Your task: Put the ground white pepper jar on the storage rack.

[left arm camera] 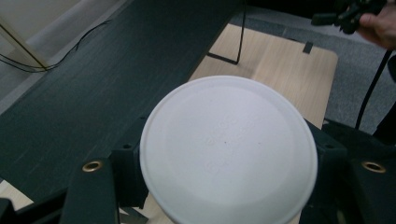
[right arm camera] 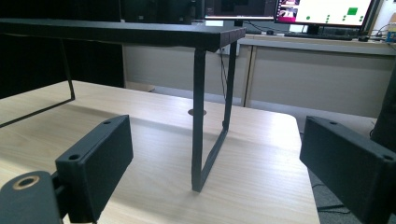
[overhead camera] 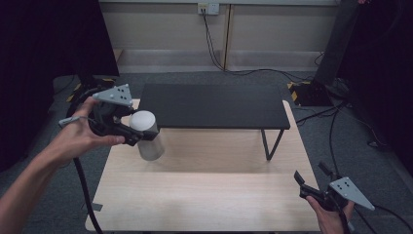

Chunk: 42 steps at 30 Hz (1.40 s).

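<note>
A white cylindrical container hangs tilted above the table's left side, beside the left end of the black shelf. My left gripper is shut on its sides. In the left gripper view its round flat white end faces the camera between the black jaws of the left gripper, with the shelf top behind. My right gripper hovers at the table's near right corner. Its jaws stand wide apart in the right gripper view, with nothing in the right gripper.
The light wooden table carries the shelf on thin metal legs. Cables run over the grey floor at the right, near a black stand. Monitors sit on a desk beyond the table.
</note>
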Each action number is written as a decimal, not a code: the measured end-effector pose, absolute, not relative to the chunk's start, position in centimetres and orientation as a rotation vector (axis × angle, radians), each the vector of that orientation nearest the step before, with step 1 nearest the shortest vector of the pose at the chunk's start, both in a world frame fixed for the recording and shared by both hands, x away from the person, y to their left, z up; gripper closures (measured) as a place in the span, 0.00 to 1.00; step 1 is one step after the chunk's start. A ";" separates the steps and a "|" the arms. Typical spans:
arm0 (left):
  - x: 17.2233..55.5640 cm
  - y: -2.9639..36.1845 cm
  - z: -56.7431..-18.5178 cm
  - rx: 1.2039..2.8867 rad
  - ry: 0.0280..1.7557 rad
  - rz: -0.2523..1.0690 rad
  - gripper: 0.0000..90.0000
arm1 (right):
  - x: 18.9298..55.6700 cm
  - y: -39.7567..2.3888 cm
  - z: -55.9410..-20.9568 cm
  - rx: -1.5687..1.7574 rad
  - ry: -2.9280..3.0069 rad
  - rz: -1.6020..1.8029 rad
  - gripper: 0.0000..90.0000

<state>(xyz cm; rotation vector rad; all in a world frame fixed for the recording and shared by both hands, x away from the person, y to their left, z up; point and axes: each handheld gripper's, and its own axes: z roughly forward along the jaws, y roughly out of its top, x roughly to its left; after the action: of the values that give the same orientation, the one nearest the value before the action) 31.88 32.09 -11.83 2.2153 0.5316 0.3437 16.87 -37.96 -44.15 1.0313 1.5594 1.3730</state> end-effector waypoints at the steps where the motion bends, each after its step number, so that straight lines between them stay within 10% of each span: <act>1: 31.9 32.1 -11.8 2.215 0.532 0.344 0.36 | 16.9 -38.0 -44.1 1.031 1.559 1.373 0.10; 42: 45.6 28.4 -14.3 2.068 1.038 0.697 0.37 | 16.8 -38.6 -44.5 1.045 1.551 1.387 0.10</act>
<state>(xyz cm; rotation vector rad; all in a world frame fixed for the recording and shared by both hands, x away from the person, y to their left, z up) 45.55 28.43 -14.34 2.0675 1.0381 0.6972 16.84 -38.63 -44.49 1.0452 1.5505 1.3869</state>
